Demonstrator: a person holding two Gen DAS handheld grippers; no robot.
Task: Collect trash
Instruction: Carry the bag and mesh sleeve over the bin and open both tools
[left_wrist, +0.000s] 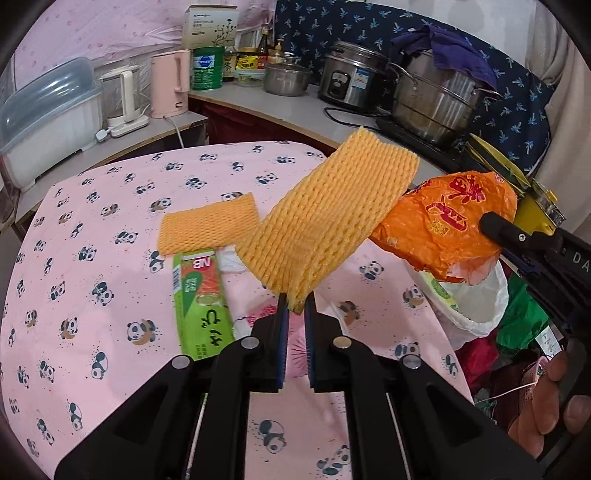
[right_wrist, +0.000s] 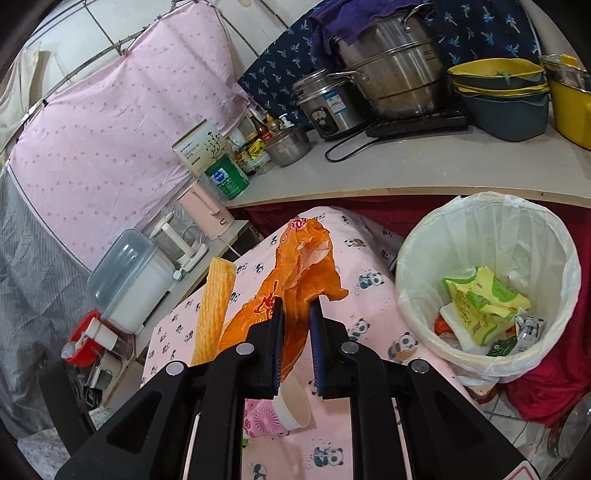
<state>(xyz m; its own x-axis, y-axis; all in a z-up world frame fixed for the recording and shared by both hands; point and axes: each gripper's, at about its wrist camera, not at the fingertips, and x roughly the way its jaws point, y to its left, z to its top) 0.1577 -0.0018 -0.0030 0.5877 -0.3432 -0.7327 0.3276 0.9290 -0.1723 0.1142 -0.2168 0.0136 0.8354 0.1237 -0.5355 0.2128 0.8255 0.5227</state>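
My left gripper (left_wrist: 296, 300) is shut on the lower corner of a yellow foam net sleeve (left_wrist: 325, 221), which stands up above the pink panda tablecloth (left_wrist: 92, 258). The same sleeve (right_wrist: 214, 306) shows edge-on in the right wrist view. My right gripper (right_wrist: 297, 304) is shut on a crumpled orange plastic bag (right_wrist: 295, 273), lifted off the table; in the left wrist view that bag (left_wrist: 447, 225) hangs over the bin. A white-lined trash bin (right_wrist: 487, 221) with wrappers inside stands to the right of the table. A second foam sleeve (left_wrist: 208, 223) and a green carton (left_wrist: 201, 291) lie on the cloth.
A paper cup (right_wrist: 293, 402) lies on its side beside a pink patterned wrapper (right_wrist: 264, 419) under my right gripper. The counter (right_wrist: 424, 173) behind holds pots, a rice cooker (left_wrist: 349, 77), bowls and a pink kettle (left_wrist: 171, 83). A person's fingers (left_wrist: 546, 398) show at the right edge.
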